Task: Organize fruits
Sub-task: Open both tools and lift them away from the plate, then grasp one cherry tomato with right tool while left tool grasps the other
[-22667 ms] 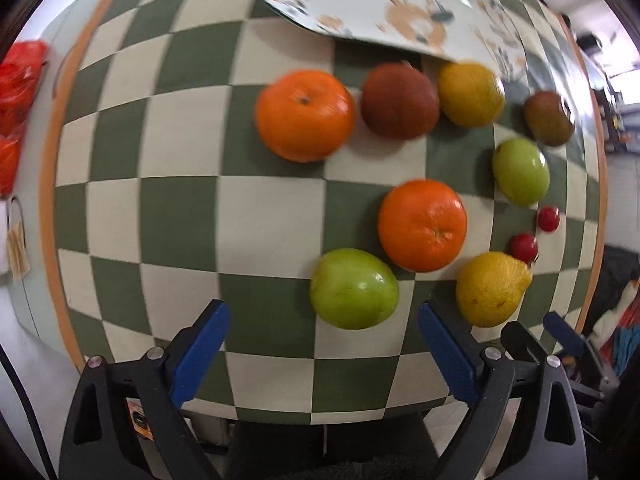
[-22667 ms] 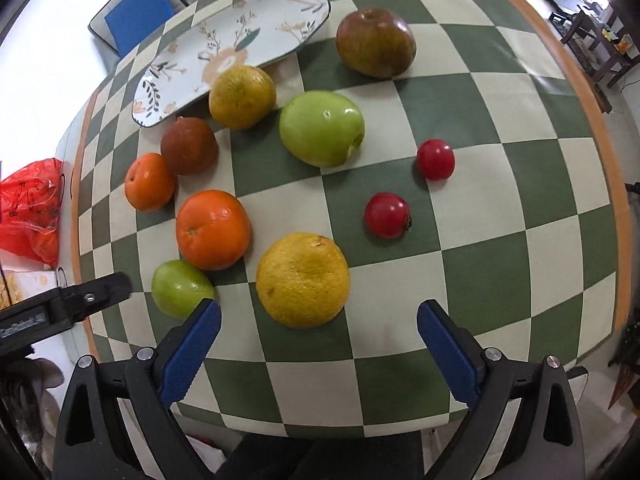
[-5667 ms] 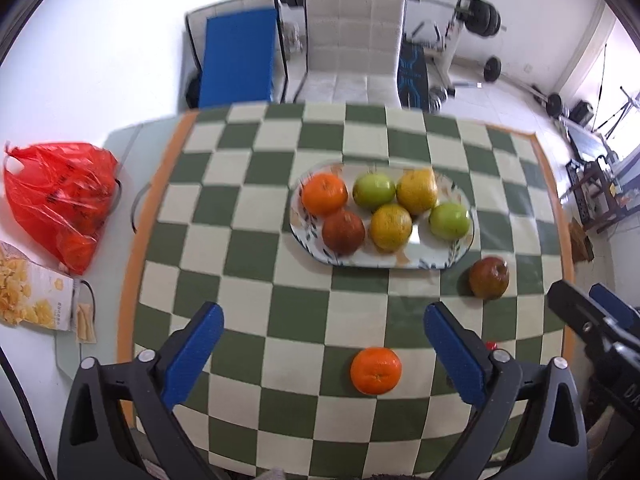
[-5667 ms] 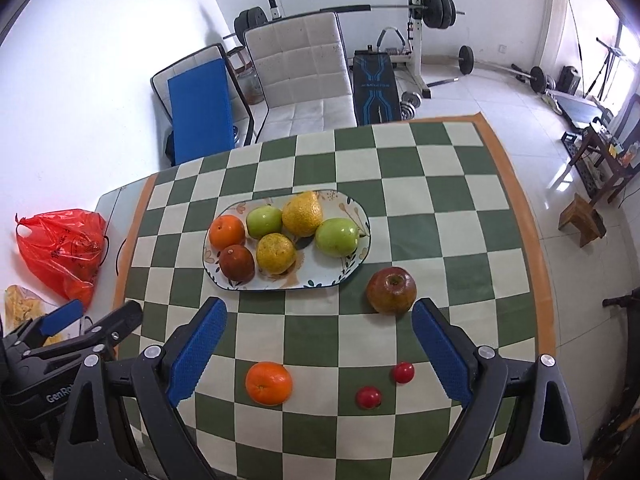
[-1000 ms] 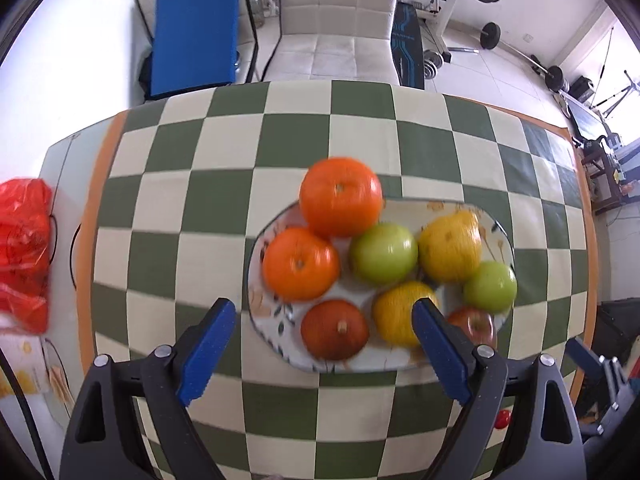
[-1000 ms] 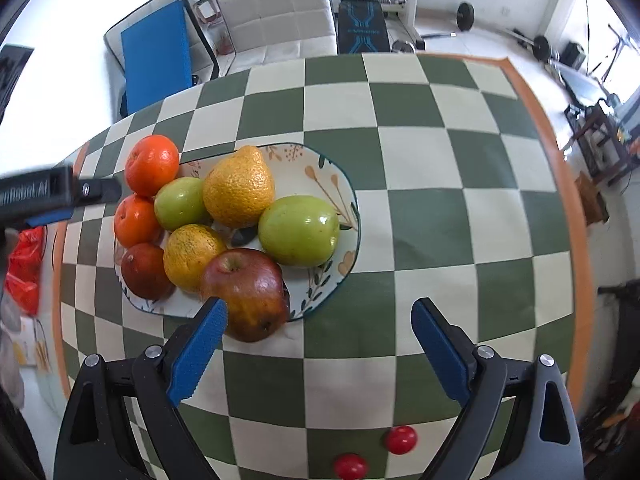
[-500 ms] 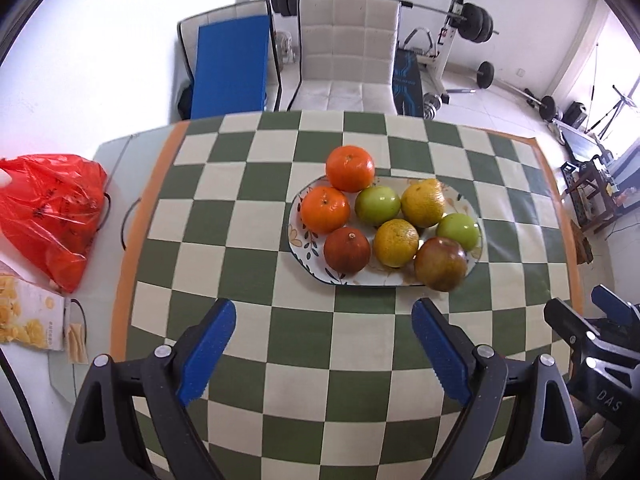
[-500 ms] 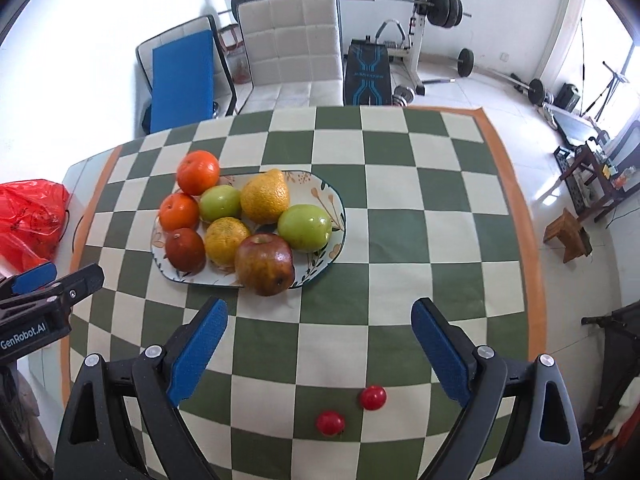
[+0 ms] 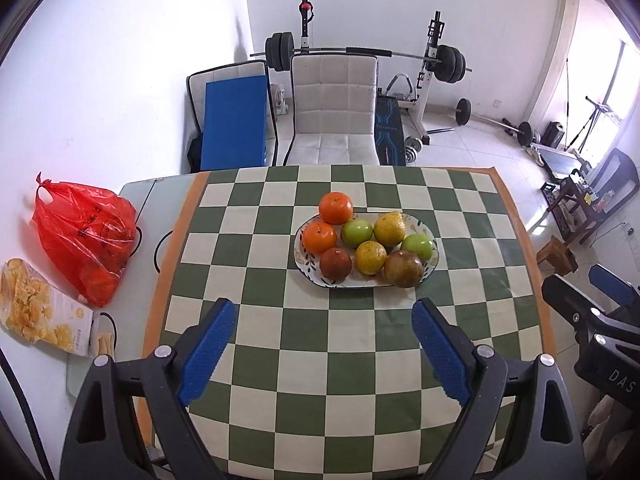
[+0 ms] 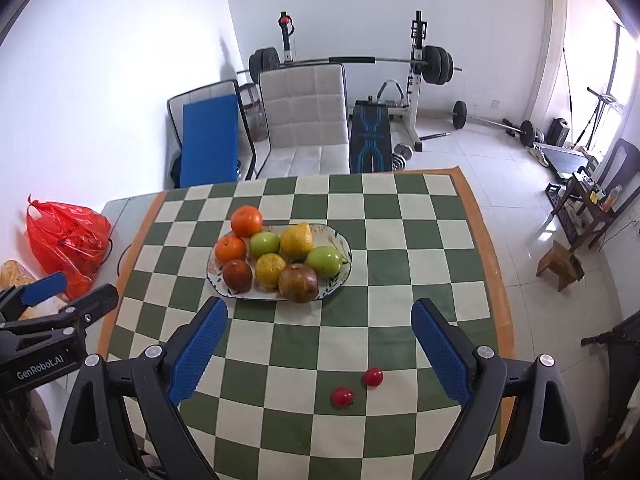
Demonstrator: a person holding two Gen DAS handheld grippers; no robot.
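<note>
An oval patterned plate (image 9: 435, 254) (image 10: 347, 254) on the checked tablecloth holds several fruits: two oranges (image 9: 335, 207) (image 10: 247, 221), two green apples (image 9: 356, 233), yellow citrus (image 9: 389, 228), a brown fruit (image 9: 335, 265) and a red-brown apple (image 9: 403, 268) (image 10: 298, 282). Two small red tomatoes (image 10: 373, 377) (image 10: 342, 397) lie on the cloth near the front, seen only in the right wrist view. My left gripper (image 9: 322, 346) and right gripper (image 10: 318, 346) are both open and empty, held high above the near side of the table.
A red plastic bag (image 9: 86, 236) (image 10: 66, 240) and a snack box (image 9: 38, 308) lie left of the cloth. A white chair (image 9: 334, 116), a blue mat (image 9: 234, 124) and a weight bench stand behind the table. A wooden stool (image 10: 560, 264) stands on the floor at right.
Both grippers have risen and pulled back from the plate, so the whole table and room now show. The fruit on the plate has not moved.
</note>
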